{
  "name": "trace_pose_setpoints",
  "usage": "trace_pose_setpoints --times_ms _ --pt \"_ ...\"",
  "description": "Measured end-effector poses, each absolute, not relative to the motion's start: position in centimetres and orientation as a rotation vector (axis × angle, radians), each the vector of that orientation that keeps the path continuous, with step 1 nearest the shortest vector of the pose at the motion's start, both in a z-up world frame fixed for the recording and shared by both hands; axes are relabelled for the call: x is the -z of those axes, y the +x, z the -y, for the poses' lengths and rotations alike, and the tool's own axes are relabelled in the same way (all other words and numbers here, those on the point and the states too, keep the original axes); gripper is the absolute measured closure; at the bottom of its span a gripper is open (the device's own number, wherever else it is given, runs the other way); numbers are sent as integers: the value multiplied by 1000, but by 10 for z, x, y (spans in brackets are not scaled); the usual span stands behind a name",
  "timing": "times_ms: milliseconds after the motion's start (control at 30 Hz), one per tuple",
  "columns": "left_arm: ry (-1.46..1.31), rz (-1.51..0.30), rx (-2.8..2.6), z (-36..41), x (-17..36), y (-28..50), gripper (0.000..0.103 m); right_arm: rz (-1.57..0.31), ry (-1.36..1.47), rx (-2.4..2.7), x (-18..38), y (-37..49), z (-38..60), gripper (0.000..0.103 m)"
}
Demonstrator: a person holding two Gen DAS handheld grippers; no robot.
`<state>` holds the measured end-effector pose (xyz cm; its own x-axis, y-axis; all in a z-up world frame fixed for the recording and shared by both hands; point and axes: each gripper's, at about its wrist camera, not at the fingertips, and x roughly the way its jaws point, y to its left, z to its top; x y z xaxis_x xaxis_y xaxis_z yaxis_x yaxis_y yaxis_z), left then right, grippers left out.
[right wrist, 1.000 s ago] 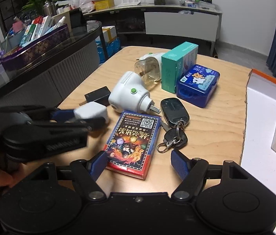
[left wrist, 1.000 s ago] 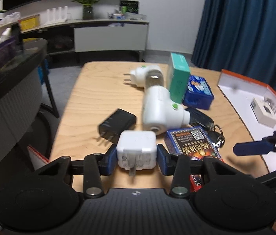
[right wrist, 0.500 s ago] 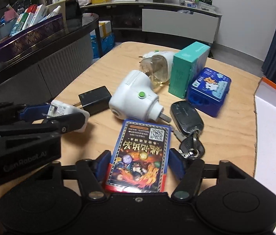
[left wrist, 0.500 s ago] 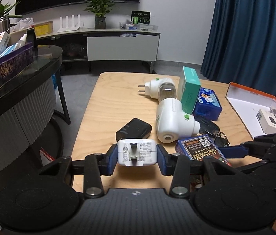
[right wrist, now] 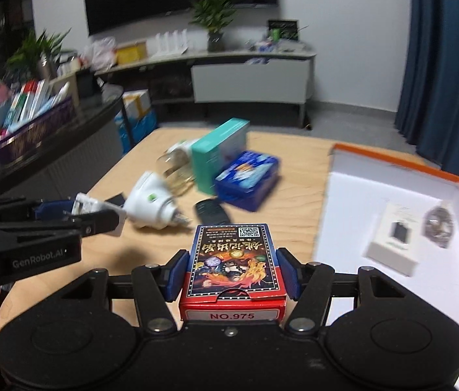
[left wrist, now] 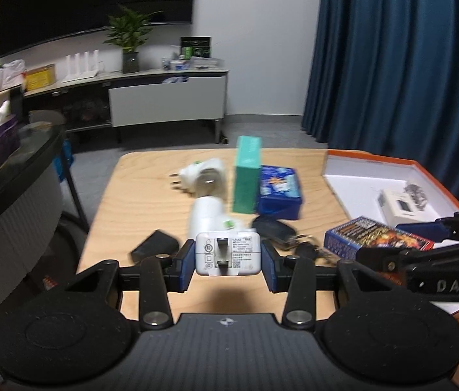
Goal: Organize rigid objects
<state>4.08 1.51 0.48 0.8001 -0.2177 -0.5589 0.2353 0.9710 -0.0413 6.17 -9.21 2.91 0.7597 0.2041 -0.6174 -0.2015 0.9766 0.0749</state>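
My left gripper (left wrist: 228,258) is shut on a white charger (left wrist: 228,249), held above the near end of the wooden table (left wrist: 138,195). My right gripper (right wrist: 232,272) has a red and blue card box (right wrist: 232,254) between its blue pads. Its jaws are closing and the pads press the box's sides, with the box lifted off the table. In the left wrist view the card box (left wrist: 373,236) hangs at the right, next to the orange-rimmed white box (left wrist: 369,158). In the right wrist view the left gripper (right wrist: 76,210) with the charger (right wrist: 82,203) is at the left.
On the table lie a white plug adapter (right wrist: 151,205), a teal box (right wrist: 219,156), a blue tin (right wrist: 249,179), a car key (right wrist: 211,211) and a black charger (left wrist: 154,247). The orange-rimmed box (right wrist: 392,169) holds a small white box (right wrist: 392,241) and a dark coil (right wrist: 438,224).
The right gripper came over the card box, closed on it and lifted it off the table. The left gripper rose and swung right with the white charger still in it.
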Motion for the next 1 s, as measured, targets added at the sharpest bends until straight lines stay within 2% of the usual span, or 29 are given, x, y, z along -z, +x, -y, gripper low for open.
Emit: trace_pose_setpoints --times_ms 633,1000 --pt "52 -586 450 115 -38 58 61 -524 117 102 -55 28 216 33" --pt "84 -585 512 158 -40 54 61 -505 192 203 -50 11 260 33"
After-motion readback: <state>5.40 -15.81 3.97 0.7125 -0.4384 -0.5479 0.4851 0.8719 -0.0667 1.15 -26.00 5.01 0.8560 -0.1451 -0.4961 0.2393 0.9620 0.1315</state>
